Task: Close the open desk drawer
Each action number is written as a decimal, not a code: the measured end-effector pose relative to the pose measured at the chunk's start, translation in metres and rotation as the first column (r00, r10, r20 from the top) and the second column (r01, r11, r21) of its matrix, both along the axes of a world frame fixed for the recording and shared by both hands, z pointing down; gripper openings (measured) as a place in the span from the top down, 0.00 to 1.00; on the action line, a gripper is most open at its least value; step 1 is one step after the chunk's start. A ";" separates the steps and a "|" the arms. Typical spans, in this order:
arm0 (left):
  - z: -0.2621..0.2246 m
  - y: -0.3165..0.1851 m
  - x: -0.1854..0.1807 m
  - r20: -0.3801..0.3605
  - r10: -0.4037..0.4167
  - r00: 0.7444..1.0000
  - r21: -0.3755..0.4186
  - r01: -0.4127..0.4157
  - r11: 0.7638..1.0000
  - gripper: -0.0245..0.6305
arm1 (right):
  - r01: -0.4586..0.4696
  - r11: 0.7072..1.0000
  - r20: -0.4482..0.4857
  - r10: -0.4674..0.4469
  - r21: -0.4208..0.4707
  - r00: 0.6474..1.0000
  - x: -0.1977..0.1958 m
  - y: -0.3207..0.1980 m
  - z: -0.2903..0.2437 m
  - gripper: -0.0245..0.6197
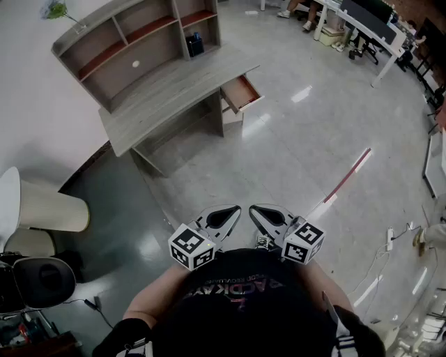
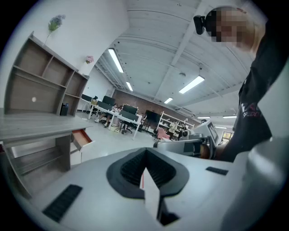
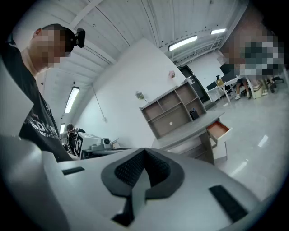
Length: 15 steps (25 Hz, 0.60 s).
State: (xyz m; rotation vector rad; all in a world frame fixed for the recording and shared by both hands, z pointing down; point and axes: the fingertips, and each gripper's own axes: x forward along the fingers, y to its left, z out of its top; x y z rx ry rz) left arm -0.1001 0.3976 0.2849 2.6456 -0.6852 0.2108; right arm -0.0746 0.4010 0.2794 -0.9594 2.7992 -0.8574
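Note:
The grey desk point(image 1: 174, 87) with a shelf unit on top stands far ahead at the upper left. Its drawer point(image 1: 240, 93) is pulled out at the right end, showing a reddish-brown inside. The drawer also appears small in the left gripper view point(image 2: 81, 138) and in the right gripper view point(image 3: 220, 129). My left gripper point(image 1: 232, 209) and right gripper point(image 1: 255, 209) are held side by side close to my chest, well short of the desk. Both are shut with nothing between the jaws, as seen on the left gripper point(image 2: 145, 155) and the right gripper point(image 3: 143, 157).
Glossy grey floor lies between me and the desk. A red and white strip point(image 1: 348, 174) is stuck to the floor at the right. A white seat point(image 1: 45, 206) and a black chair point(image 1: 43, 280) stand at the left. Office desks point(image 1: 362, 21) with people fill the far right.

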 end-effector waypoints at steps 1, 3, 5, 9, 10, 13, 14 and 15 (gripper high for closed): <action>0.000 0.000 0.000 0.000 -0.001 1.000 0.000 0.001 1.000 0.95 | 0.001 1.000 -0.001 -0.001 0.001 1.000 0.000 0.000 0.000 0.94; 0.000 0.000 0.000 -0.002 -0.002 1.000 0.001 0.002 1.000 0.95 | 0.002 1.000 -0.003 -0.002 0.003 1.000 0.000 0.001 0.000 0.94; -0.001 0.000 0.001 -0.003 -0.003 1.000 0.002 0.003 1.000 0.95 | 0.000 1.000 -0.002 0.000 0.005 1.000 0.001 0.001 -0.001 0.94; -0.001 0.001 0.002 -0.002 -0.002 1.000 0.002 0.002 1.000 0.95 | -0.004 1.000 -0.001 0.004 0.009 1.000 0.003 0.002 -0.002 0.94; -0.001 0.001 0.003 -0.003 -0.001 1.000 0.001 0.001 1.000 0.95 | -0.005 1.000 -0.002 0.005 0.009 1.000 0.004 0.002 -0.002 0.94; -0.001 0.001 0.005 -0.004 0.001 1.000 -0.001 -0.001 1.000 0.95 | -0.009 1.000 0.000 0.009 0.012 1.000 0.006 0.001 -0.003 0.94; -0.001 0.001 0.005 -0.004 0.001 1.000 -0.003 -0.001 1.000 0.95 | -0.012 1.000 0.004 0.012 0.015 1.000 0.007 0.001 -0.003 0.94; 0.000 0.001 0.005 -0.004 0.002 1.000 -0.005 -0.002 1.000 0.95 | -0.014 1.000 0.010 0.014 0.019 1.000 0.008 0.002 -0.004 0.94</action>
